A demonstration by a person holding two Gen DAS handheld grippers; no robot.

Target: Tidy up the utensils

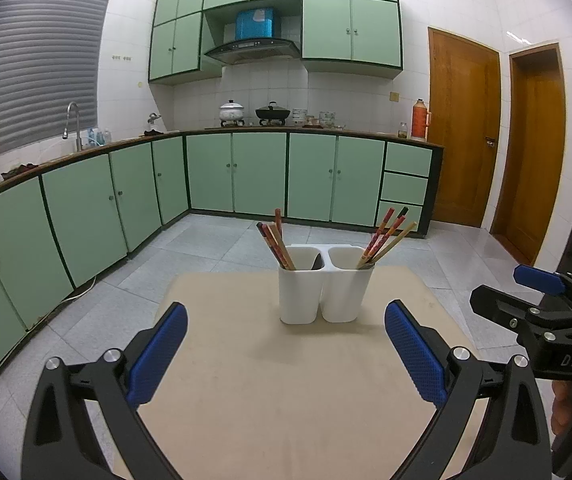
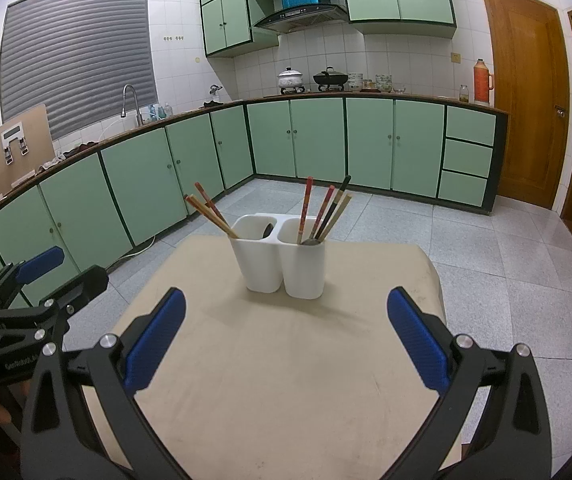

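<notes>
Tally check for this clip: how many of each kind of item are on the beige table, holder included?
White plastic two-compartment holder: 1
Chopsticks, red, beige and black: 8 as far as I can tell, 4 per compartment
Spoons, only partly visible: 2, one per compartment
Total: 11
</notes>
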